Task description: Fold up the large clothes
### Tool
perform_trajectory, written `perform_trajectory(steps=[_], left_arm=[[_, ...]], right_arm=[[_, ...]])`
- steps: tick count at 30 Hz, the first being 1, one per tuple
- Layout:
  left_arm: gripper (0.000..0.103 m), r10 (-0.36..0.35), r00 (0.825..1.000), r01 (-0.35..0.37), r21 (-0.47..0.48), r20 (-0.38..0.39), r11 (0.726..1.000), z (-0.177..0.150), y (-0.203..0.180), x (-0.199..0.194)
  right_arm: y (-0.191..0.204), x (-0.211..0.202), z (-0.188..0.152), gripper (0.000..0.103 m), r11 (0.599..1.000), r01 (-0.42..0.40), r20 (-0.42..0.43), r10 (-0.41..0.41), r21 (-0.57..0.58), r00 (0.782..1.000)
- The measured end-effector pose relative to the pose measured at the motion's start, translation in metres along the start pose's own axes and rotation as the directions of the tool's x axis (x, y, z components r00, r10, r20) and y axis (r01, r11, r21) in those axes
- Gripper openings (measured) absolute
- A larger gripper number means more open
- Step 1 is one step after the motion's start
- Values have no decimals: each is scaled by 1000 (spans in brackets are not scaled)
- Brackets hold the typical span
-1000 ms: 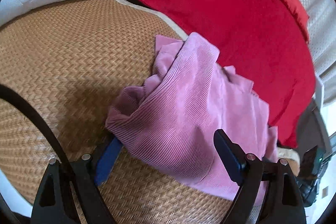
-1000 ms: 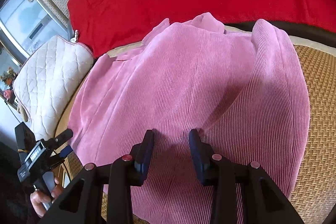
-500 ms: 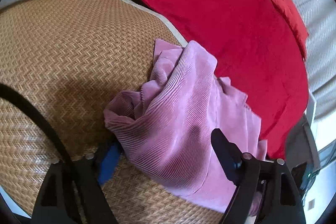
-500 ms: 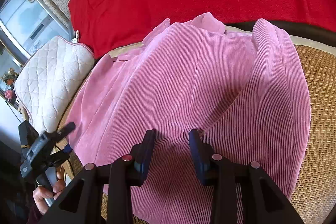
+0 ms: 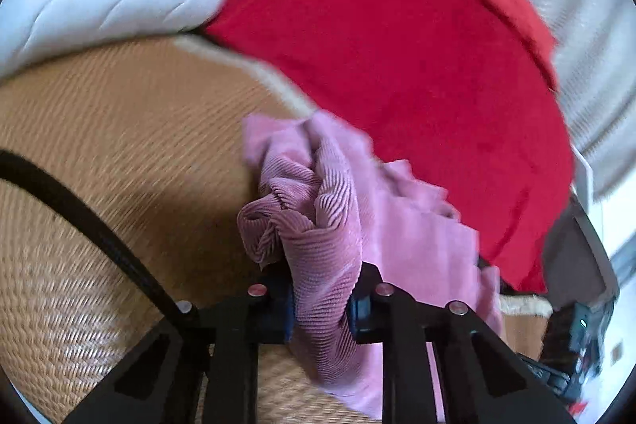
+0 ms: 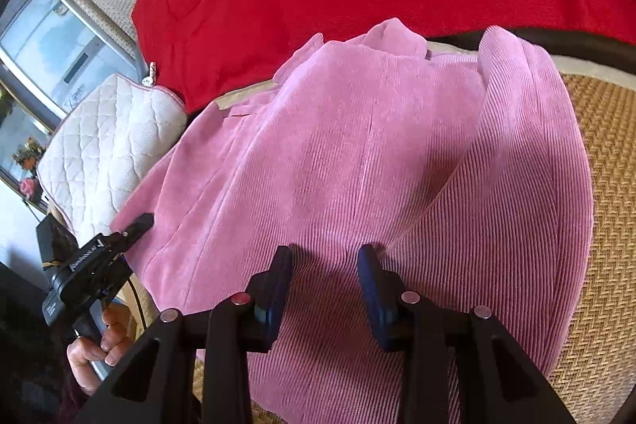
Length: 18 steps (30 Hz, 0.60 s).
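The pink corduroy garment (image 6: 357,165) lies spread on the woven mat (image 5: 99,146), near its red-blanket edge. The left hand-held gripper (image 5: 322,304) has just closed on a bunched edge; the right hand-held gripper (image 6: 324,285) hovers part-open above the cloth. Soft, limp, thick fabric: best gripped at hems.

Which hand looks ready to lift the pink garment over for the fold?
Left. The left gripper has just closed on a bunched edge of the pink garment; the right gripper stands part open over it.
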<state>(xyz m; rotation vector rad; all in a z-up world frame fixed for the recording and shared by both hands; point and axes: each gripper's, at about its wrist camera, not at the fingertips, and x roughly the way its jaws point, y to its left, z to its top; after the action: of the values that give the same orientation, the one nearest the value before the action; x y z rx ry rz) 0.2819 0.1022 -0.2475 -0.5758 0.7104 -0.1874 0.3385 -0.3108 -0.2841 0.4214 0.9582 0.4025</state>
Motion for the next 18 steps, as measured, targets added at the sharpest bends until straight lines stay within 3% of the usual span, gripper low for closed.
perform_trajectory(steps=[2, 4, 6, 8, 11, 12, 13, 14, 16, 18], left_arm=[[15, -30, 999, 27, 116, 26, 993, 3, -32, -7], [13, -42, 998, 31, 258, 38, 966, -1, -68, -11], [12, -68, 997, 54, 389, 21, 920, -14, -102, -9], [11, -85, 995, 95, 499, -42, 862, -37, -130, 1], [11, -71, 986, 150, 600, -152, 786, -78, -145, 26], [11, -54, 982, 156, 617, -181, 772, -90, -144, 35], [11, -47, 979, 161, 621, -196, 767, -98, -142, 43], [11, -58, 979, 170, 619, -198, 767, -101, -139, 45], [11, -79, 977, 188, 613, -200, 768, -97, -137, 44], [11, -100, 970, 215, 585, -222, 782, -90, -134, 46]], right_arm=[[-6, 0, 2, 39, 999, -31, -8, 31, 29, 999], [-14, -1, 4, 39, 995, -72, -16, 73, 73, 997], [-24, -2, 6, 39, 984, -124, -21, 128, 130, 992], [-34, -3, 8, 39, 967, -175, -21, 181, 185, 983], [-44, -5, 10, 39, 941, -239, -4, 247, 241, 969], [-46, -7, 11, 39, 937, -250, 9, 255, 246, 967], [-47, -9, 12, 41, 933, -261, 26, 263, 246, 964], [-46, -12, 13, 57, 932, -273, 49, 269, 239, 962], [-45, -19, 15, 78, 929, -292, 100, 276, 230, 956], [-43, -27, 19, 79, 925, -314, 148, 287, 212, 946]])
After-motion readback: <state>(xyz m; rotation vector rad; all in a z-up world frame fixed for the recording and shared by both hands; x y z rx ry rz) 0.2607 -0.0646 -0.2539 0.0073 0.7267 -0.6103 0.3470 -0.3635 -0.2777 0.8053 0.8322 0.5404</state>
